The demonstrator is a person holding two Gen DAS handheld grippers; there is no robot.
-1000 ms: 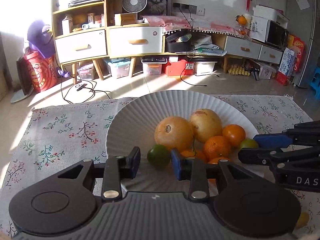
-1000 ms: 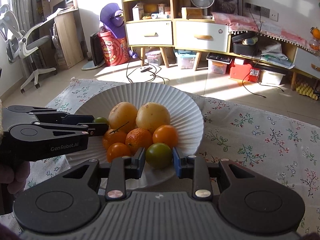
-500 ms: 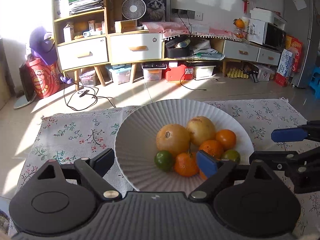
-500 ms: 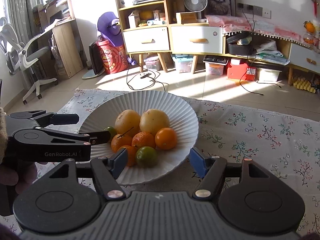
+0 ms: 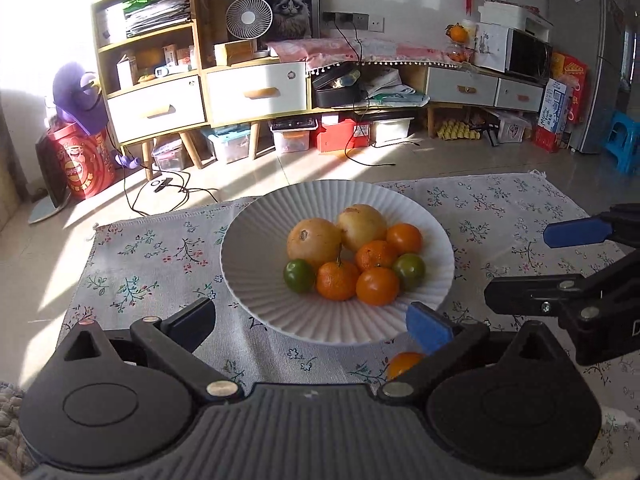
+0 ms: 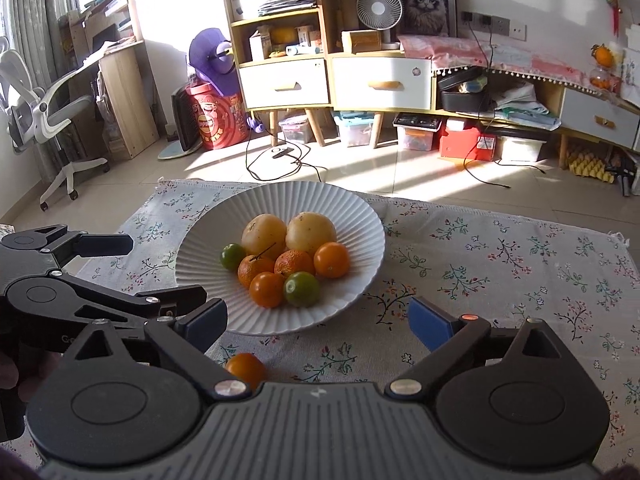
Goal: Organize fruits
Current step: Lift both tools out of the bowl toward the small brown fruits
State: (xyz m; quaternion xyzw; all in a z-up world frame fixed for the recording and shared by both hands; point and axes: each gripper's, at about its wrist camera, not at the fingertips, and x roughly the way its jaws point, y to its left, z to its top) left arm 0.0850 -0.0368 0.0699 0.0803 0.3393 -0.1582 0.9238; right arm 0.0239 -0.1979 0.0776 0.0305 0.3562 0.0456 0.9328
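A white ribbed plate (image 5: 256, 272) (image 6: 360, 216) on the floral cloth holds two large yellow fruits (image 5: 314, 240), several oranges (image 5: 338, 280), and two green fruits (image 5: 299, 276) (image 5: 409, 271). One loose orange (image 5: 402, 364) (image 6: 245, 366) lies on the cloth in front of the plate. My left gripper (image 5: 312, 320) (image 6: 156, 270) hangs before the plate's near rim, its jaws opening wide with nothing gripped. My right gripper (image 6: 318, 320) (image 5: 532, 264) stands to the plate's right, its jaws opening too, with nothing between its pads.
The floral cloth (image 6: 500, 264) ends just behind the plate, with tiled floor beyond. Cabinets (image 5: 256, 92), storage boxes and cables line the far wall, and an office chair (image 6: 44, 112) stands far left. A hand (image 6: 12, 376) holds the left gripper.
Both grippers let go of the green fruits they were shut on, spread wide, and drew back and up from the plate. The two green fruits stay in the plate.
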